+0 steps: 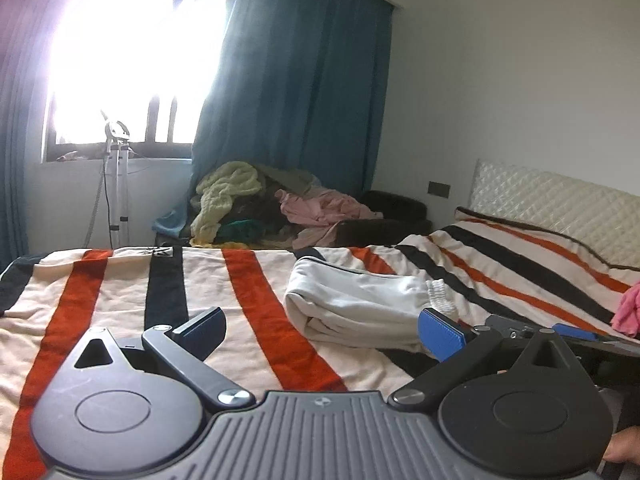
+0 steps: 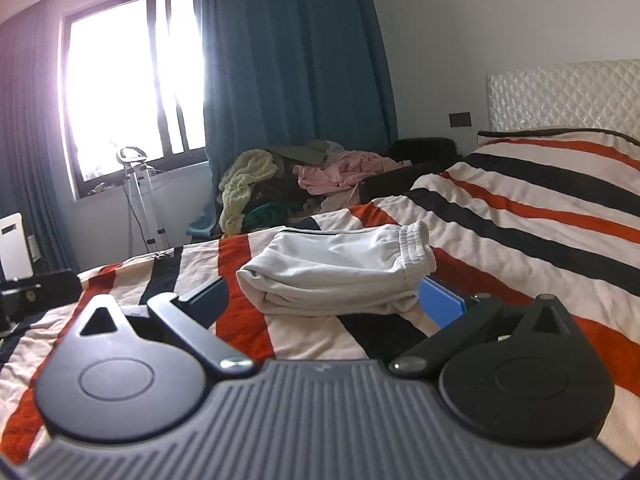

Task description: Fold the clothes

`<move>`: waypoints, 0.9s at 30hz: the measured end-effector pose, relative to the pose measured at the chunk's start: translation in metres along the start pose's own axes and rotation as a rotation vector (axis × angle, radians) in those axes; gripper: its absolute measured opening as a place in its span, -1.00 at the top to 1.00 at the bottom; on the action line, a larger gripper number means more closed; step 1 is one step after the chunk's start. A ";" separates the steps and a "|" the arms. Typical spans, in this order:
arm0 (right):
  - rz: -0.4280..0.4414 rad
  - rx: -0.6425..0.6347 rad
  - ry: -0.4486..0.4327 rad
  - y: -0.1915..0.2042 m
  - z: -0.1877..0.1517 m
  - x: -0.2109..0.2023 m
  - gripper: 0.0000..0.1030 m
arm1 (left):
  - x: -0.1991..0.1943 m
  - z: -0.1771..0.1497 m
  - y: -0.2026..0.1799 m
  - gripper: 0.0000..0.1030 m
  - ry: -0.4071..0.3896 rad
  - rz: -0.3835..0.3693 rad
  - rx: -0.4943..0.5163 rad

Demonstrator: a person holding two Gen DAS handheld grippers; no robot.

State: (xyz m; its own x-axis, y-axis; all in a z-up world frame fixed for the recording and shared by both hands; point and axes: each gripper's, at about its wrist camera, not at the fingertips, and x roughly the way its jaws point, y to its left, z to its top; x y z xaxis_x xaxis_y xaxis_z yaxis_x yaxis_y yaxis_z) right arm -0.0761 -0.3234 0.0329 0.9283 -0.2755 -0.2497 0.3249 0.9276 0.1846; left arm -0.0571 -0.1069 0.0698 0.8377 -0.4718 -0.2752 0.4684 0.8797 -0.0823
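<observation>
A folded cream-white garment with an elastic waistband [image 1: 360,304] lies on the striped bedspread [image 1: 120,304]; it also shows in the right wrist view [image 2: 340,272]. My left gripper [image 1: 320,332] is open and empty, just in front of the garment, which lies toward its right finger. My right gripper [image 2: 324,304] is open and empty, close in front of the garment. Its blue fingertips [image 1: 572,330] show at the right edge of the left wrist view. A pink garment [image 1: 628,312] lies at the far right on the bed.
A heap of unfolded clothes [image 1: 264,204], also in the right wrist view [image 2: 304,184], sits on a dark chair beyond the bed under the teal curtain [image 1: 296,80]. A white stand [image 1: 118,184] stands below the window. The quilted headboard [image 2: 560,96] is at the right.
</observation>
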 end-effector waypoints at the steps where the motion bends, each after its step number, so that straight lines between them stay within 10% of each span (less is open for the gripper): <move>1: -0.003 -0.004 0.002 0.001 -0.001 0.000 -1.00 | 0.000 0.000 0.000 -0.99 -0.001 0.003 0.004; 27: -0.020 -0.027 0.034 0.009 -0.003 0.003 -1.00 | 0.002 -0.002 0.000 -0.99 0.011 0.027 0.007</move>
State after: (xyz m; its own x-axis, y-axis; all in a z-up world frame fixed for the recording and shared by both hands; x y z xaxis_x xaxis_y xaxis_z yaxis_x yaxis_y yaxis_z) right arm -0.0709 -0.3152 0.0311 0.9150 -0.2852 -0.2855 0.3375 0.9286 0.1542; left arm -0.0562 -0.1073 0.0675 0.8468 -0.4476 -0.2873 0.4481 0.8914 -0.0679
